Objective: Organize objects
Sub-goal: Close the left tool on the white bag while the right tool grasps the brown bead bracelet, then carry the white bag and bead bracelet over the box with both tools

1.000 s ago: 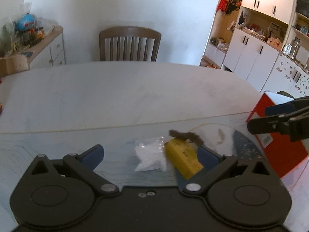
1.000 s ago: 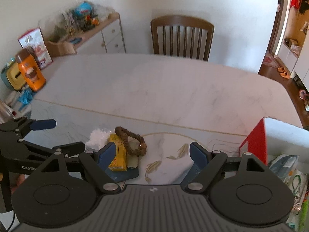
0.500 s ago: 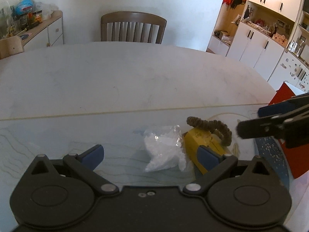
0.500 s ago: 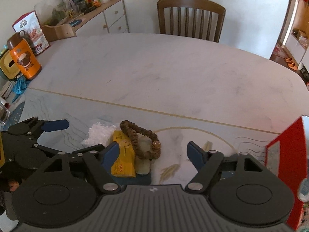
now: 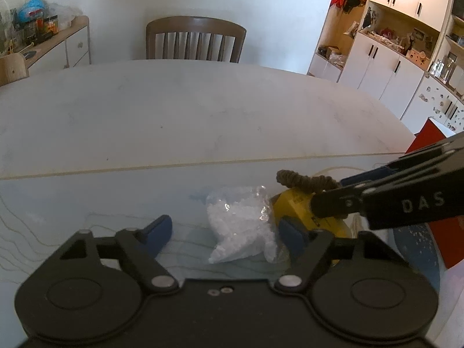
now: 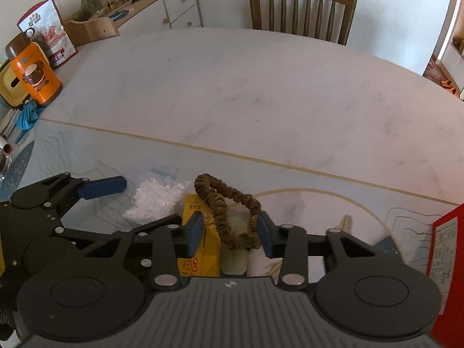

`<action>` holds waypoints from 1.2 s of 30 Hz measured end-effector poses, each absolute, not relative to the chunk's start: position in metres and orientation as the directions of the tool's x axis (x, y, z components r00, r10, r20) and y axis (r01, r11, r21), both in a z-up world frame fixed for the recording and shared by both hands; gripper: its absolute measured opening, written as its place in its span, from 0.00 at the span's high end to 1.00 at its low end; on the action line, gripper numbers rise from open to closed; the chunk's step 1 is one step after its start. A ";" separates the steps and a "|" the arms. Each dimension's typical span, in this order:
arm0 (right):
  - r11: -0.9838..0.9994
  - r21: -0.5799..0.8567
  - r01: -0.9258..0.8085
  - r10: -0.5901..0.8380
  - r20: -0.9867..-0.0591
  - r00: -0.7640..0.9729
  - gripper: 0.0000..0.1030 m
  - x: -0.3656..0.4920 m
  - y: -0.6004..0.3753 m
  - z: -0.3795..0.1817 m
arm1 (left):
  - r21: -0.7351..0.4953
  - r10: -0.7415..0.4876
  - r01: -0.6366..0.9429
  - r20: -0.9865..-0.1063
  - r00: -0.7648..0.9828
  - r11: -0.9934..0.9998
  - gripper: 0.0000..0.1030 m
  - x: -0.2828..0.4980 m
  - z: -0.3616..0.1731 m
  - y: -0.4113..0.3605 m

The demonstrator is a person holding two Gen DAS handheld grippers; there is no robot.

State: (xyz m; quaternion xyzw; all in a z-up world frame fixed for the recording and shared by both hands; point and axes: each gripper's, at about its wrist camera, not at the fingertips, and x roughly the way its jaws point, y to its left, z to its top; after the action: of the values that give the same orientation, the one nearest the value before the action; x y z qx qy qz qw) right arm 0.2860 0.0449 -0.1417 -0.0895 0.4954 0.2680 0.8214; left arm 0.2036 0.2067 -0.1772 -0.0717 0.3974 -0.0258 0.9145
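We should close the right tongs (image 6: 229, 233) squarely on the brown beaded bracelet (image 6: 224, 206); they straddle it, parted and seemingly not yet gripping. It lies on the yellow packet (image 6: 200, 258), beside the white bag (image 5: 240, 226), which sits between the released left tongs (image 5: 223, 233). Beyond stretch the pale desk (image 6: 261, 92), then a wooden chair (image 6: 301, 11).

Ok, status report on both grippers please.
Right gripper open, straddling bead bracelet. Left gripper open at white bag. Bracelet rests on yellow packet.
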 end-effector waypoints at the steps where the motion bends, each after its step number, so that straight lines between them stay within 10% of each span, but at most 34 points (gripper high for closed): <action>1: 0.840 0.128 -0.527 0.360 -0.859 0.365 0.67 0.286 0.045 -0.141 | -0.156 -0.107 -0.010 -0.720 0.685 0.988 0.29 0.202 -0.177 0.207; 15: 0.861 0.137 -0.490 0.357 -0.849 0.390 0.91 0.286 0.040 -0.136 | -0.218 -0.166 0.003 -0.738 0.655 0.976 0.62 0.208 -0.166 0.206; 36: 0.892 0.193 -0.409 0.391 -0.786 0.480 0.92 0.245 -0.028 -0.064 | -0.251 -0.250 0.096 -0.704 0.665 0.963 0.64 0.191 -0.084 0.175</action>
State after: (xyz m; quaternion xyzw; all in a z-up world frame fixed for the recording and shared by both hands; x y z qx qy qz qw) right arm 0.2455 -0.0276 -0.0638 -0.0102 0.4539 0.2324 0.8601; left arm 0.1912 0.1747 -0.0844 -0.0967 0.3980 -0.0952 0.9073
